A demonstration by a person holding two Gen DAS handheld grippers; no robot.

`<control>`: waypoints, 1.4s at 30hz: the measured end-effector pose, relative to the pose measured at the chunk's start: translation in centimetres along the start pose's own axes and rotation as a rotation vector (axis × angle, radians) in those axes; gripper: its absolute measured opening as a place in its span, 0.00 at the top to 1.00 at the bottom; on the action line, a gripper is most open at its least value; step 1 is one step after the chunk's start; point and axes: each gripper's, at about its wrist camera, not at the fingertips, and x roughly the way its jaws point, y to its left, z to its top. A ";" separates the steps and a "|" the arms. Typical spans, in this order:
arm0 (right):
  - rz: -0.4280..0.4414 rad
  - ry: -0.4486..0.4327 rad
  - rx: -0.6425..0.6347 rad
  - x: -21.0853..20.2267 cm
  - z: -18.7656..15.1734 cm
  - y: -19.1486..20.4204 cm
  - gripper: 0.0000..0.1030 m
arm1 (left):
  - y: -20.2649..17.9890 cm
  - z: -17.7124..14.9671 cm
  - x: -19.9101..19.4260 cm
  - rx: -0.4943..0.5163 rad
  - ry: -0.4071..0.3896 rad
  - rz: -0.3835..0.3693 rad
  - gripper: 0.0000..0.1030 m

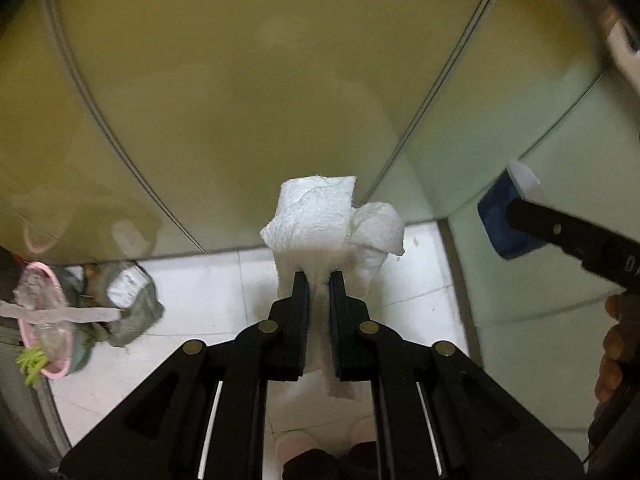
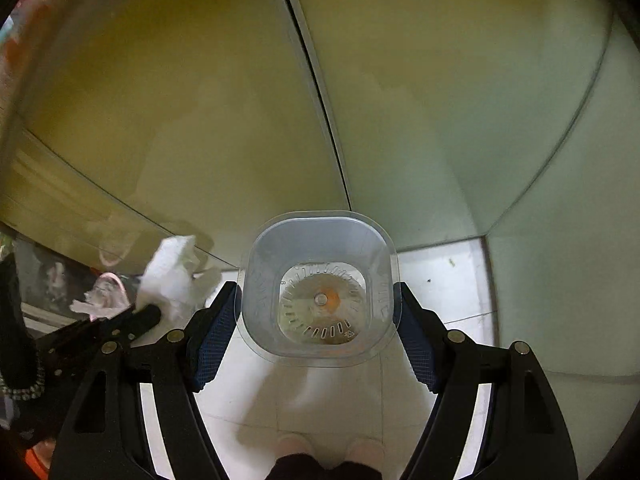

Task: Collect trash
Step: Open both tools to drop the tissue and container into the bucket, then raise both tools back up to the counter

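Through our left wrist camera we see the left gripper (image 1: 319, 280) clamped on a crumpled paper towel (image 1: 320, 220) above white floor tiles (image 1: 208, 280), while our right wrist camera shows the right gripper (image 2: 318, 300) squeezing a clear plastic cup (image 2: 320, 240) over the same floor.

Inspector A: Any legible marking on the clear plastic cup (image 2: 318, 288) held between the right fingers (image 2: 212, 344)?

Inspector B: One sign only. A small embossed triangle sits on the cup's base, toward the right finger, among the radial slots. A figure stands inside it, too small to read with certainty.

Inspector A: Elsewhere?

Inspector B: The other gripper's black arm (image 1: 580, 240), right of the left fingers, carries pale characters. Blurred; unreadable. Nothing else legible.
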 end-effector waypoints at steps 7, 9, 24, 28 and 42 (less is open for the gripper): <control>0.027 0.029 -0.031 10.6 -3.5 -1.1 0.29 | 2.5 -3.5 14.6 -0.005 0.087 -0.048 0.92; 0.037 0.037 -0.042 12.6 -4.2 -1.0 0.29 | 3.3 -4.3 17.4 -0.012 0.100 -0.069 0.92; 0.048 0.052 -0.185 18.0 -4.8 0.0 0.29 | 4.3 -6.3 23.1 0.032 0.111 -0.087 0.51; 0.048 0.061 -0.176 17.4 -4.7 0.4 0.29 | 4.7 -6.2 21.1 0.010 0.101 -0.066 0.51; -0.028 0.062 -0.152 -1.6 0.7 4.6 0.29 | 1.1 0.2 -2.8 -0.002 0.015 -0.037 0.51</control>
